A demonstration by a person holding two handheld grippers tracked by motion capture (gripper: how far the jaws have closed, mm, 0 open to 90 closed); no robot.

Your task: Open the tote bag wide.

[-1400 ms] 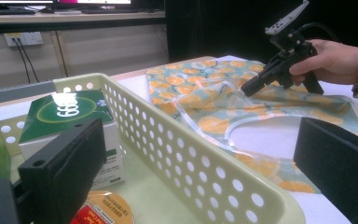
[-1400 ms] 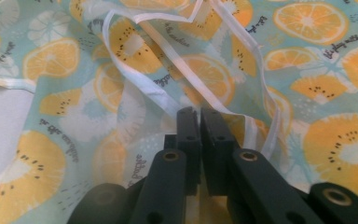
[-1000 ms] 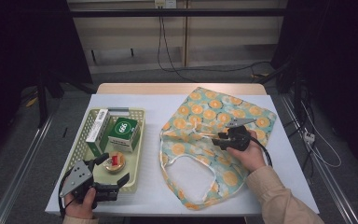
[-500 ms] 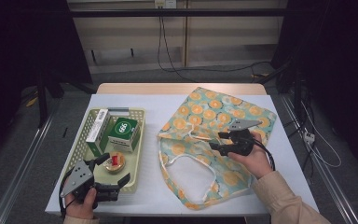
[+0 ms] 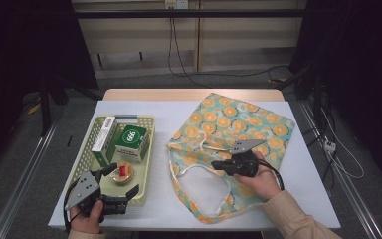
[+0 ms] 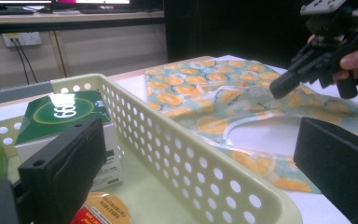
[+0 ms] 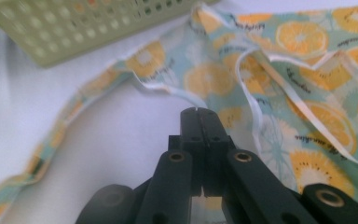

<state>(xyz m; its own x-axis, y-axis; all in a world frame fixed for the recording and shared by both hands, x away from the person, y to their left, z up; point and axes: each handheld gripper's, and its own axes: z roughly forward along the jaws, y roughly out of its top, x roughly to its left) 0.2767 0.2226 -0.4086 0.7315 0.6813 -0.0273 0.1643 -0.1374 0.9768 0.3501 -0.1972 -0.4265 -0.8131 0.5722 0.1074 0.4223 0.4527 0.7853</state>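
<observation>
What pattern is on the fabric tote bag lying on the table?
The light teal cloth tote bag is printed with orange citrus slices, edged in white; the high view shows it best.

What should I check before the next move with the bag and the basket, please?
1. Right gripper shut: ok. Its jaws have just been closing, and the white hem of the bag runs up to their tips.
2. Hem truly pinched: cannot tell. The pads hide what lies between them.
3. Left gripper free: ok. Its jaws are wide open at the near end of the basket and hold nothing.
4. Goods ready: ok. The green box and the round tin lie in the basket.
5. Bag mouth open: not ok. The bag lies flat.
</observation>
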